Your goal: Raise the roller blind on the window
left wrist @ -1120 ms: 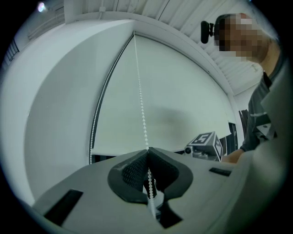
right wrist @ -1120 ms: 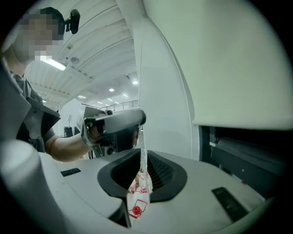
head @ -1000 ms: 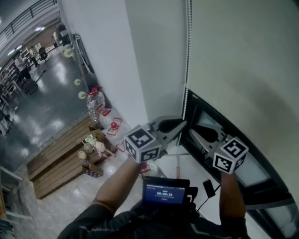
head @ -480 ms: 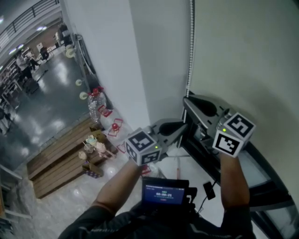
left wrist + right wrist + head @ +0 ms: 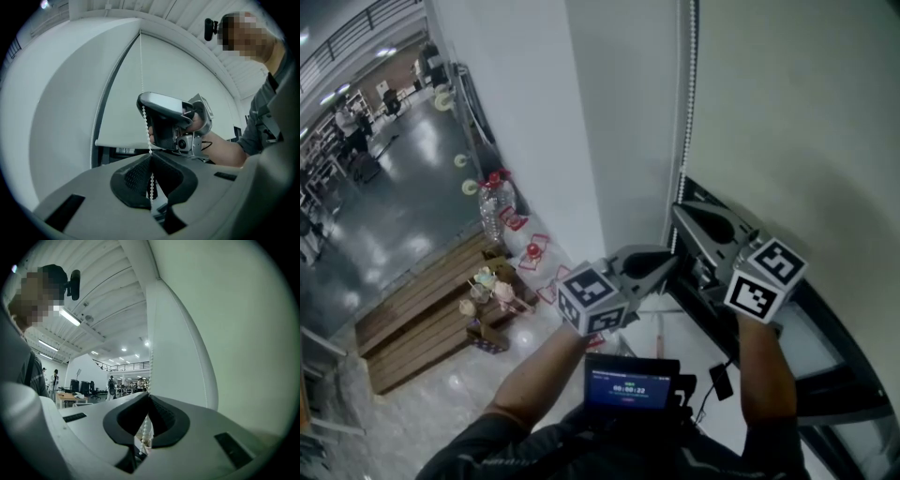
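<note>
Jaws of right gripper (image 5: 679, 210) just closed on bead chain (image 5: 689, 103), now higher

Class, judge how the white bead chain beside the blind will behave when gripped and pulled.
Probably floppy and light: the bead chain hangs as a thin strand. Its beads should resist slipping through the left gripper pinching it.

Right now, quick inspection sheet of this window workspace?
Surface: glossy pale floor.
Job's things: roller blind mostly down; bead chain hanging at its left edge.
Clutter: wooden pallets, clear bottles.
Grippers: left gripper shut on the bead chain; right gripper just closed on it, higher up.
Cables: black cable near the window frame.
Surroundings: white wall; open hall with people far off.
</note>
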A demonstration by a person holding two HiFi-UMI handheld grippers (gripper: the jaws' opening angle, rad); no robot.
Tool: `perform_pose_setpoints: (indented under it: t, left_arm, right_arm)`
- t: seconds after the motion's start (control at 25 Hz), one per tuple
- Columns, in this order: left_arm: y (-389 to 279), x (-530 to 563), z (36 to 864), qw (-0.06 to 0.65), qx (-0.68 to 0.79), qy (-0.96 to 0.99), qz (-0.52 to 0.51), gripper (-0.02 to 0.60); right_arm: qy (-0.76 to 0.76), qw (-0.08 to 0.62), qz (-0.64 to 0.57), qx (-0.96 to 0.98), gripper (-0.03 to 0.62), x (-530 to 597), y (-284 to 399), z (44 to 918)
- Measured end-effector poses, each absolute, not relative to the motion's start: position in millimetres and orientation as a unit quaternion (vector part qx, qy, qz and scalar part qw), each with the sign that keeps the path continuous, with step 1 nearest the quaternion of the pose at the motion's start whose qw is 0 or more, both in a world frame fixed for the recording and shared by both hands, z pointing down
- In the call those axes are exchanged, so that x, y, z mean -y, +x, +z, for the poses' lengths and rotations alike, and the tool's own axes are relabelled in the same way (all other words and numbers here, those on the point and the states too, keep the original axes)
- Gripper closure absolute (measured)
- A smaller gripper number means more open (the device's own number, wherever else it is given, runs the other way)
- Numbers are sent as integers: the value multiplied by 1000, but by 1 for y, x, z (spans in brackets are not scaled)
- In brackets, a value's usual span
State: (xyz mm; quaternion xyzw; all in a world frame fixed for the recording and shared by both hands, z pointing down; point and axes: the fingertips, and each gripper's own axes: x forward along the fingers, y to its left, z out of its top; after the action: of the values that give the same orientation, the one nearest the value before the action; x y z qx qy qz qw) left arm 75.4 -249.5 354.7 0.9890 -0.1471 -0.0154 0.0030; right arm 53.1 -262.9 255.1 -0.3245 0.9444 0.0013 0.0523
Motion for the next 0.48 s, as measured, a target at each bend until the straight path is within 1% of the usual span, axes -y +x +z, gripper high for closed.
perform_pose_setpoints:
  t: [0.32, 0.48]
  left_arm:
    - [79, 248, 406, 29, 148, 988, 19, 574]
    - [83, 246, 421, 48, 142, 989, 17, 574]
  right_arm:
    - [-334, 30, -29, -942, 592, 261, 57, 306]
    - [-336, 26, -43, -941, 592, 262, 59, 324]
